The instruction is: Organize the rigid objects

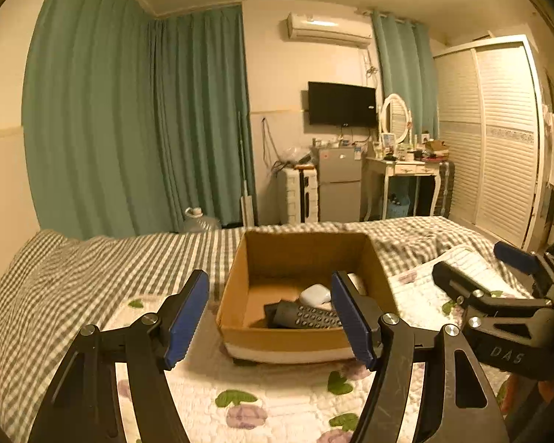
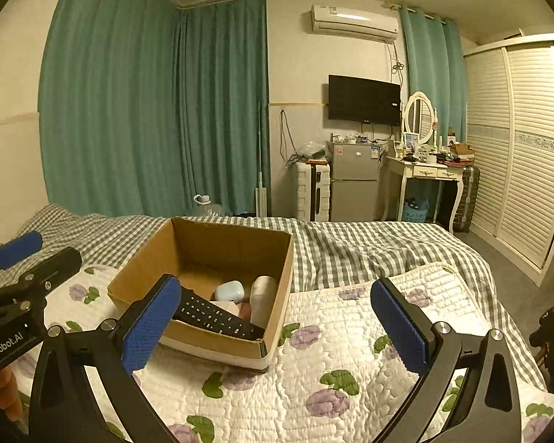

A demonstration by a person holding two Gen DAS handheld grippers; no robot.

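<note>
An open cardboard box [image 1: 299, 254] [image 2: 203, 240] stands on the bed. In it lie a black remote control [image 1: 308, 318] [image 2: 218, 317], a pale blue earbud case [image 1: 315, 294] [image 2: 229, 291] and a white rounded bottle [image 2: 263, 297]. My left gripper [image 1: 269, 317] is open and empty, just in front of the box. My right gripper [image 2: 275, 326] is open and empty, to the right front of the box. The right gripper also shows at the right of the left wrist view [image 1: 498, 269]. The left gripper shows at the left edge of the right wrist view [image 2: 26, 254].
The box rests on a white floral quilt [image 2: 332, 369] over a grey checked bedspread [image 1: 92, 265]. Beyond the bed stand green curtains [image 1: 129, 129], a small fridge [image 2: 352, 184], a dressing table [image 2: 428, 173], a suitcase [image 2: 314, 192] and a louvred wardrobe [image 2: 517, 147].
</note>
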